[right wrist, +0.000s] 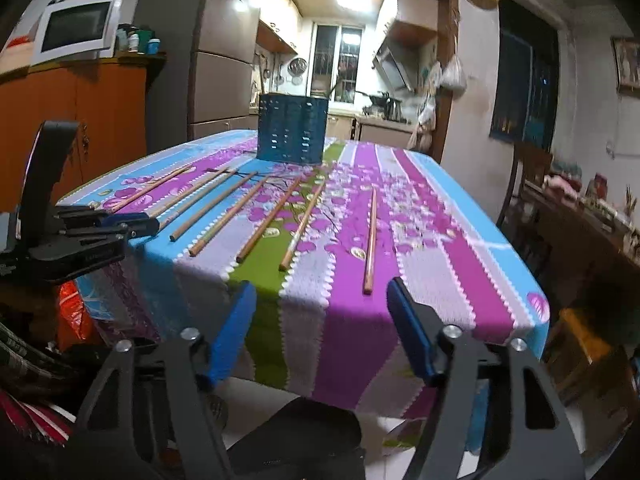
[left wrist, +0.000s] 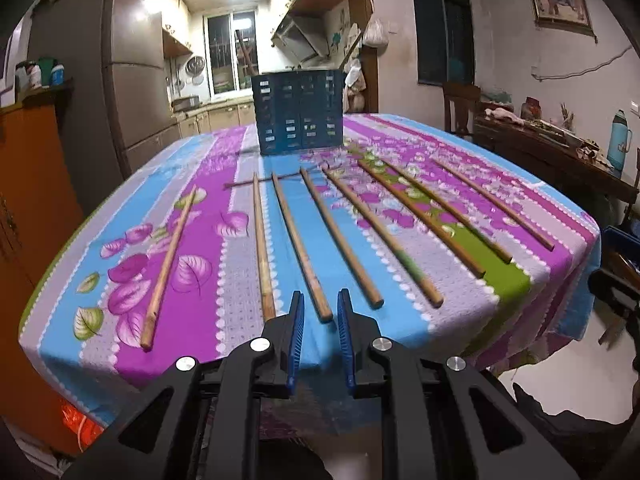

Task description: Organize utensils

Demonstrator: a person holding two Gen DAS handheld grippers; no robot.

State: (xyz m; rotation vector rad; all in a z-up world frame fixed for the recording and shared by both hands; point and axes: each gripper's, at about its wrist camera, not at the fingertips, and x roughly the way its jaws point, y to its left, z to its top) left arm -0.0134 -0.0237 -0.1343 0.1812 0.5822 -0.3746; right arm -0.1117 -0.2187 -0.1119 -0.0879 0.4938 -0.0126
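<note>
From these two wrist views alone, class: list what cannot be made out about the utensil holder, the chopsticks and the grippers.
- Utensil holder: both views look at its side, so its wall hides the contents.
- Third chopstick from the left, left wrist view: whether the left gripper touches its near tip is unclear.
- Left gripper, right wrist view: seen side-on, so its gap is hidden.
- Right gripper: holds nothing.

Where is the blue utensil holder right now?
The blue utensil holder stands upright at the table's far edge in both wrist views, just beyond the far tips of the chopsticks.
</note>
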